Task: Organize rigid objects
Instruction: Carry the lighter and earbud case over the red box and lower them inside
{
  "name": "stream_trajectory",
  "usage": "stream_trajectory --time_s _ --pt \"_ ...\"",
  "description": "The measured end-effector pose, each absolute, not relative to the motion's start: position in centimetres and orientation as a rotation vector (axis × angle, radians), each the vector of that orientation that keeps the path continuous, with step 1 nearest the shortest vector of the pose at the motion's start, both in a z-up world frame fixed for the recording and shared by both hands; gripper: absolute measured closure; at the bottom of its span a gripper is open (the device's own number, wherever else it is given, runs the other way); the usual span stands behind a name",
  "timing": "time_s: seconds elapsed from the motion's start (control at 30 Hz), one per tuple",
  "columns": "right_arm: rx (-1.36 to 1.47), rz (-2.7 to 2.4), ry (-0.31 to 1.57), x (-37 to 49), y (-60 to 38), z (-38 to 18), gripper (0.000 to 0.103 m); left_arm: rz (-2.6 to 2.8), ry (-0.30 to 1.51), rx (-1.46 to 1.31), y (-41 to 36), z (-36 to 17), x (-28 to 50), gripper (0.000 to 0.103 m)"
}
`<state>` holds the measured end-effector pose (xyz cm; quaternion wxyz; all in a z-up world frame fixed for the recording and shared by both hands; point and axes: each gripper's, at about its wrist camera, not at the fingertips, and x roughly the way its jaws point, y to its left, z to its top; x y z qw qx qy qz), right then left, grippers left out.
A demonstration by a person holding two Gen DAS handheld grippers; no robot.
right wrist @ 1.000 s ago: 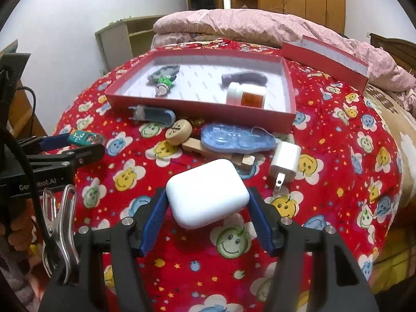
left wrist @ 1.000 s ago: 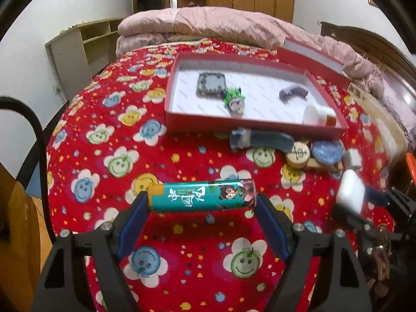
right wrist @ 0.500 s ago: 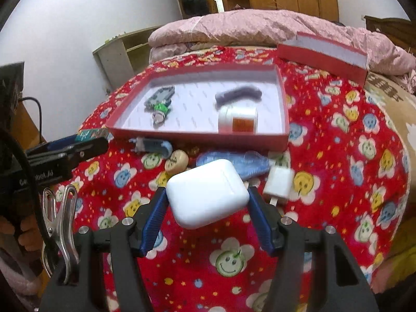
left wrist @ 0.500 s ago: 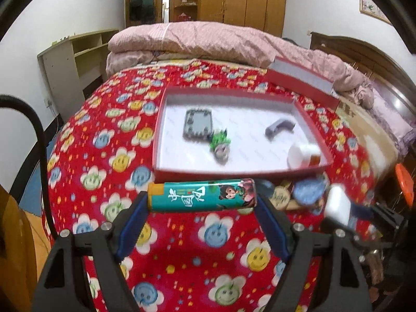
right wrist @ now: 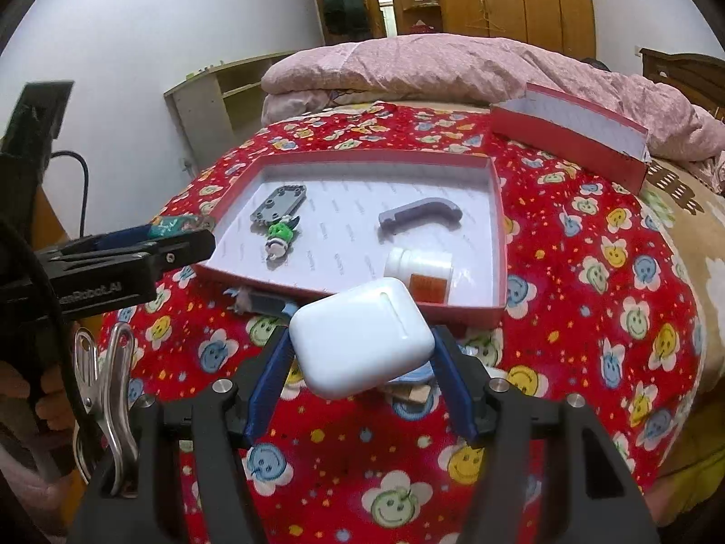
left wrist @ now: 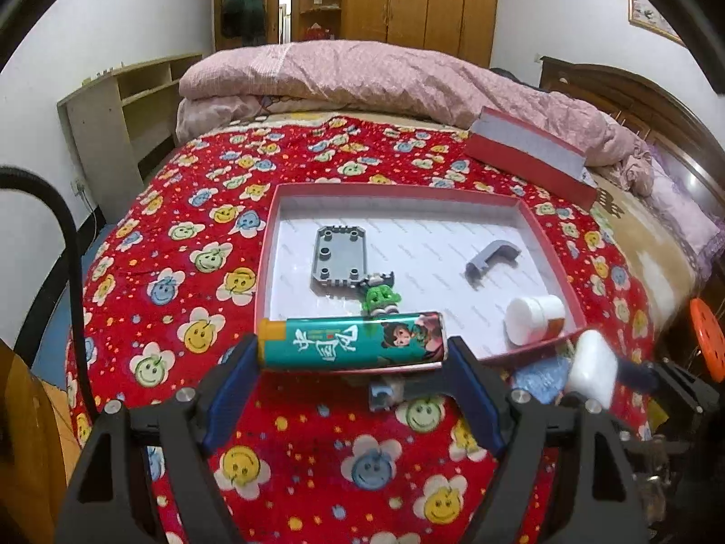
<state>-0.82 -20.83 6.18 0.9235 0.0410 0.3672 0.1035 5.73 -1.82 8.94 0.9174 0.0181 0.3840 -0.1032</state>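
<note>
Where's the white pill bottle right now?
The white pill bottle lies on its side in the red tray, at the near right corner, just in front of the grey curved piece. In the right wrist view the held white case sits just below it.

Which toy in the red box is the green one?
The little green figure in the red box, beside the flat grey plate. The curved piece is grey too.

- My left gripper (left wrist: 353, 358): black frame, blue fingers (left wrist: 235, 376), silver screws.
- My right gripper (right wrist: 360, 353) looks identical, with a steel clip (right wrist: 106, 408) beside it.
</note>
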Motion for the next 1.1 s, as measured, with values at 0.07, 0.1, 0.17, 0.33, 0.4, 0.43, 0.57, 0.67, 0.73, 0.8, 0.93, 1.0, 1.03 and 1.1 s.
stream_trajectory --time_s 0.07,0.1,0.17,0.33,0.4,0.43,0.57,0.67,0.73,0.8,0.93,1.0,1.03,1.1 --pt "0.095 0.207 0.761 -0.1 -21.1 6.3 0.040 -0.195 0.786 0.045 -1.7 8.5 6.5 0.019" --pt "0.104 0.202 0.767 0.3 -21.2 6.3 0.040 -0.183 0.780 0.052 -1.6 8.3 6.7 0.019" --pt "0.124 0.188 0.777 1.0 -21.7 6.3 0.040 -0.179 0.787 0.062 -1.7 7.8 7.1 0.019" --pt "0.171 0.164 0.786 3.5 -22.4 6.9 0.040 -0.188 0.802 0.072 -2.1 6.9 8.4 0.019" --pt "0.168 0.157 0.791 4.5 -22.3 7.1 0.040 -0.193 0.810 0.084 -2.4 6.5 9.0 0.019" --pt "0.164 0.154 0.799 5.2 -22.2 7.1 0.040 -0.194 0.811 0.086 -2.5 6.3 9.2 0.019" --pt "0.149 0.137 0.812 7.0 -22.0 7.1 0.040 -0.178 0.806 0.099 -3.1 5.2 10.2 0.019" --pt "0.136 0.126 0.816 8.3 -21.9 7.1 0.040 -0.189 0.825 0.097 -3.5 4.3 10.8 0.019" --pt "0.124 0.128 0.821 8.8 -21.8 6.8 0.040 -0.187 0.825 0.107 -3.7 4.0 11.0 0.019" --pt "0.110 0.127 0.824 9.4 -21.5 6.5 0.040 -0.186 0.824 0.112 -3.8 3.7 11.1 0.019" --pt "0.109 0.129 0.846 10.1 -21.2 5.3 0.040 -0.185 0.812 0.124 -4.0 3.5 11.2 0.019" --pt "0.110 0.125 0.856 10.4 -21.2 4.8 0.040 -0.189 0.811 0.124 -4.1 3.5 11.2 0.019" --pt "0.107 0.122 0.858 10.6 -21.1 4.5 0.040 -0.193 0.811 0.124 -4.1 3.4 11.3 0.019" --pt "0.109 0.120 0.869 10.8 -21.1 4.1 0.040 -0.211 0.826 0.115 -4.2 3.1 11.3 0.019"
